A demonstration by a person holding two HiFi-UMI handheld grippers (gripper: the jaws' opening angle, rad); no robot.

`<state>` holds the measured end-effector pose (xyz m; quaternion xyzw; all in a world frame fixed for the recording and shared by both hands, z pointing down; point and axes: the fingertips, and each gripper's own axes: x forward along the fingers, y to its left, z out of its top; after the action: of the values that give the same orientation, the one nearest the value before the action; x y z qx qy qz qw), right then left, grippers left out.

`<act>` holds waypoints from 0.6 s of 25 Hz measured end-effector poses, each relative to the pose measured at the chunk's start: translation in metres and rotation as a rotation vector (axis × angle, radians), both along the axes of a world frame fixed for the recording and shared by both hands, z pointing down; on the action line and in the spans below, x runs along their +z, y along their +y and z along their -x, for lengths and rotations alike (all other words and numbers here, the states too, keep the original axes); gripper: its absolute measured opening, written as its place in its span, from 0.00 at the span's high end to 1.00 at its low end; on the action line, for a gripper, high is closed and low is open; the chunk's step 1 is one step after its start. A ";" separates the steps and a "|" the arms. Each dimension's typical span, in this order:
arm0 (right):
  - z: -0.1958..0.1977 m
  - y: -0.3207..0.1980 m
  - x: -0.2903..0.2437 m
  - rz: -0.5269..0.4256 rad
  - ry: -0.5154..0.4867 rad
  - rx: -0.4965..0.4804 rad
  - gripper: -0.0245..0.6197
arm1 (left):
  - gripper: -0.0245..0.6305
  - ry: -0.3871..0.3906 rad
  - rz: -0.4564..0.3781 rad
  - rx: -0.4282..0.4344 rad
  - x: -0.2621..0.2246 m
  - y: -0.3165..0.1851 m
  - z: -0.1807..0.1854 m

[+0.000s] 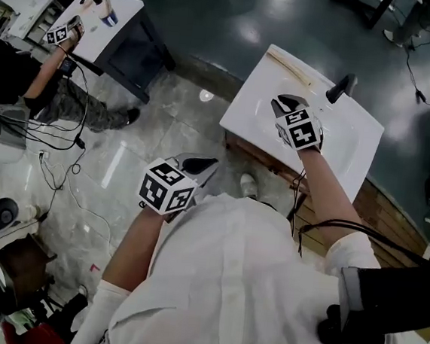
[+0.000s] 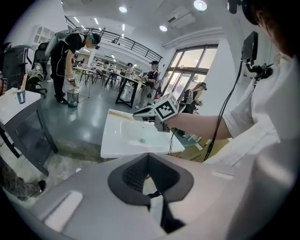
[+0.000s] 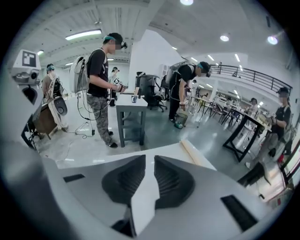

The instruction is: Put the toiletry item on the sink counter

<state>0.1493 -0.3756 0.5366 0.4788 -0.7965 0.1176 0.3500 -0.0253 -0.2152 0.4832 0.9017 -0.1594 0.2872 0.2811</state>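
A white sink counter point(image 1: 255, 107) stands at the upper right of the head view, with a black faucet point(image 1: 342, 87) at its far side. A long pale beige item point(image 1: 289, 67) lies along the counter's far left edge; it also shows in the left gripper view point(image 2: 121, 114) and the right gripper view point(image 3: 194, 152). My right gripper point(image 1: 286, 102) hovers over the basin, jaws a narrow gap apart with nothing between them point(image 3: 150, 157). My left gripper point(image 1: 204, 164) hangs over the floor in front of the counter, its jaws point(image 2: 149, 154) closed together and empty.
A grey table point(image 1: 112, 25) with a person point(image 1: 27, 85) working at it stands at the upper left. Cables point(image 1: 63, 175) trail over the shiny floor. A wooden cabinet point(image 1: 376, 228) sits under the sink. More people and tables fill the room beyond.
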 end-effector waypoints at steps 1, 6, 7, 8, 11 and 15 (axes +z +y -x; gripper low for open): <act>0.005 0.013 -0.002 0.005 -0.020 0.019 0.89 | 0.95 0.009 -0.003 0.004 -0.002 0.002 0.004; 0.034 0.085 0.000 0.055 -0.118 0.088 0.94 | 0.95 0.016 -0.005 0.043 -0.004 0.021 0.025; 0.039 0.097 -0.001 0.062 -0.130 0.100 0.94 | 0.95 0.017 -0.006 0.058 -0.005 0.024 0.028; 0.044 0.110 -0.002 0.067 -0.138 0.112 0.94 | 0.95 0.019 -0.008 0.073 -0.005 0.027 0.031; 0.058 0.148 -0.006 0.072 -0.155 0.142 0.95 | 0.95 0.025 -0.006 0.120 -0.003 0.044 0.038; 0.081 0.179 -0.012 0.059 -0.176 0.144 0.95 | 0.95 0.022 -0.011 0.150 0.001 0.058 0.047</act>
<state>0.0687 -0.1968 0.5242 0.5119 -0.7840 0.2077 0.2832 -0.0721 -0.1567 0.4843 0.9158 -0.0899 0.2965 0.2556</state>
